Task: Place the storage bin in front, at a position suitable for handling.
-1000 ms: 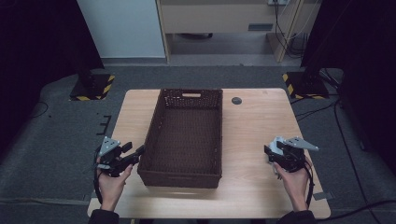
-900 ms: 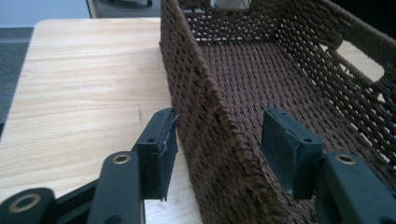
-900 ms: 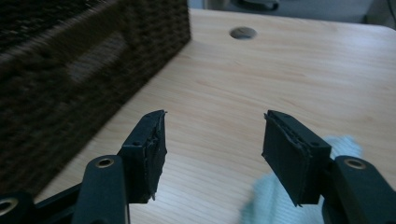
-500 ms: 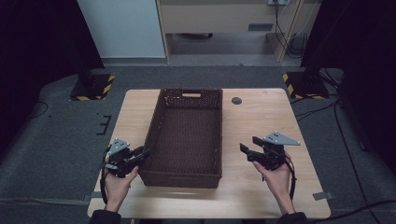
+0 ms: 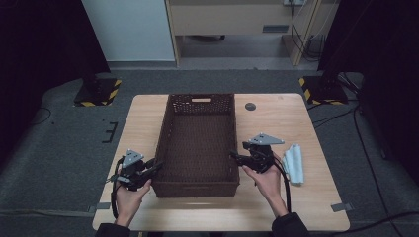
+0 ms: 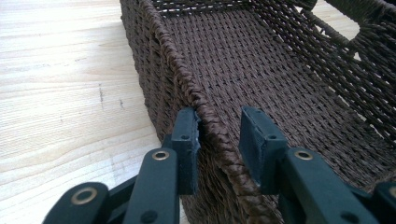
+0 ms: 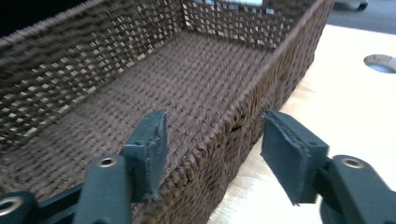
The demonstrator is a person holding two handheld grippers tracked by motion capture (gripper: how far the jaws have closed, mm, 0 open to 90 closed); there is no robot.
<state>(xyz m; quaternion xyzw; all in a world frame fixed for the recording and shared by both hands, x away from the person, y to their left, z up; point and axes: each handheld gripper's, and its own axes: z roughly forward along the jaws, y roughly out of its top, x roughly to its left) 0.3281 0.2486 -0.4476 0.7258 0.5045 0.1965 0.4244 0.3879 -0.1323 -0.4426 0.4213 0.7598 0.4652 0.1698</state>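
Note:
A dark brown woven basket (image 5: 200, 100) stands long-ways in the middle of the wooden table (image 5: 276, 123). My left gripper (image 5: 157, 166) (image 6: 217, 135) straddles the near part of the basket's left rim (image 6: 212, 126). Its jaws have just been closing: the outer pad (image 6: 189, 135) touches the rim and a small gap shows at the inner pad (image 6: 252, 140). My right gripper (image 5: 233, 156) (image 7: 212, 140) stands open astride the right rim (image 7: 243, 112). Its jaws have just been closing a little, and both pads are clear of the weave.
A folded light blue cloth (image 5: 293, 164) lies on the table just right of the right hand. A round cable hole (image 5: 250, 106) (image 7: 380, 63) sits in the tabletop beyond the basket's right side. The basket has nothing in it.
My right gripper moved left from the table's right side to the basket's right rim, and the blue cloth came into sight. The left gripper stayed put while its jaws narrowed around the left rim.

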